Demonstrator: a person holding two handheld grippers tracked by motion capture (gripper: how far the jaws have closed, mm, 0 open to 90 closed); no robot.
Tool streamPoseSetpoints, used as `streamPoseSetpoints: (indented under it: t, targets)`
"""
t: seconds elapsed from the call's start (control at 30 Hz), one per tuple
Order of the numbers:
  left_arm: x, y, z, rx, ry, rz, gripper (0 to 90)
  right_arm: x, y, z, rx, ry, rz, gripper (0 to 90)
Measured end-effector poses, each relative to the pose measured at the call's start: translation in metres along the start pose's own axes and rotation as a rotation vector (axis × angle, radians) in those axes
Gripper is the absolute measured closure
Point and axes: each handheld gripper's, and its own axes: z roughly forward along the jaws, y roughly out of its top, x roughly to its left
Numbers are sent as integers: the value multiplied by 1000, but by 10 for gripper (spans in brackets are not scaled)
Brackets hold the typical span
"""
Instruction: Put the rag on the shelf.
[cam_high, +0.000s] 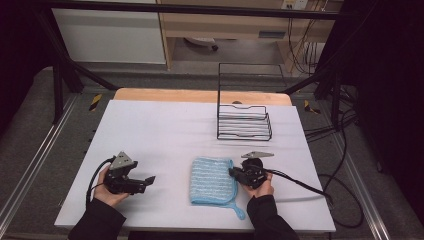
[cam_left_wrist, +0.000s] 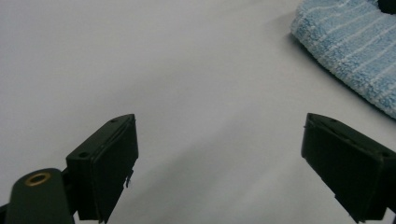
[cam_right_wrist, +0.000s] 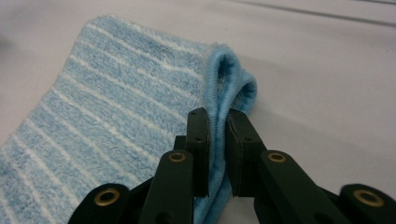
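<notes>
- White sheeting covers the surface (cam_high: 165, 130), a wooden edge showing at its far side; beyond lie grey floor, pale cabinets and dark framing.
- Near the front edge, right of centre, lies a folded blue cloth (cam_high: 212, 180) with thin white stripes, a small loop trailing from its near right corner.
- Touching the cloth's right edge is the right hand-held gripper (cam_high: 234, 173), held by the person's right hand (cam_high: 260, 187). In the right gripper view its jaws are closed to a narrow slot on the cloth's thick folded hem (cam_right_wrist: 217, 126) — the fabric sits pinched between them, with the hem curling up into a soft loop just ahead.
- Well to the left, apart from the cloth, the left hand-held gripper (cam_high: 149, 180) hovers low over bare sheeting. In the left gripper view its jaws stand wide with nothing between them, and a corner of the cloth (cam_left_wrist: 350, 51) shows off to the upper right.
- A black wire rack (cam_high: 244, 122) stands farther back on the right, with nothing in its tray.
- Judged from this, the step in hand is the grasp of the cloth's edge — already made. The next move likely calls for lifting without losing the thin pinch, perhaps with the left hand-held gripper coming in to take the opposite side.
</notes>
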Motion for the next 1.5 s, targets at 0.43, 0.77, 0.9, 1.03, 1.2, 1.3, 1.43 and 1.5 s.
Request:
streamPoseSetpoints:
  t: [0.43, 0.77, 0.9, 1.03, 1.2, 1.3, 1.43, 1.5]
  targets:
    - [-4, 2, 2, 4, 1, -10, 108, -16, 5, -12, -107, 90, -63, 464]
    - [-12, 11, 7, -1, 0, -22, 107, -37, 6, -31, -129, 170, -91, 173]
    - [-22, 17, 12, 2, -11, -12, 106, -43, 5, -39, -137, 178, -113, 122]
    - [-29, 26, 19, 15, -10, -4, 102, -49, 1, -45, -171, 192, -126, 70]
    - [-39, 38, 31, 32, -22, 7, 102, -54, -4, -49, -171, 184, -124, 42]
    - [-44, 47, 38, 36, -27, 25, 102, -53, -5, -49, -161, 169, -135, 21]
    - [-50, 59, 51, 38, -35, 34, 102, -53, -6, -51, -157, 169, -137, 12]
    - [-53, 65, 57, 40, -37, 41, 104, -53, -7, -52, -164, 169, -144, 9]
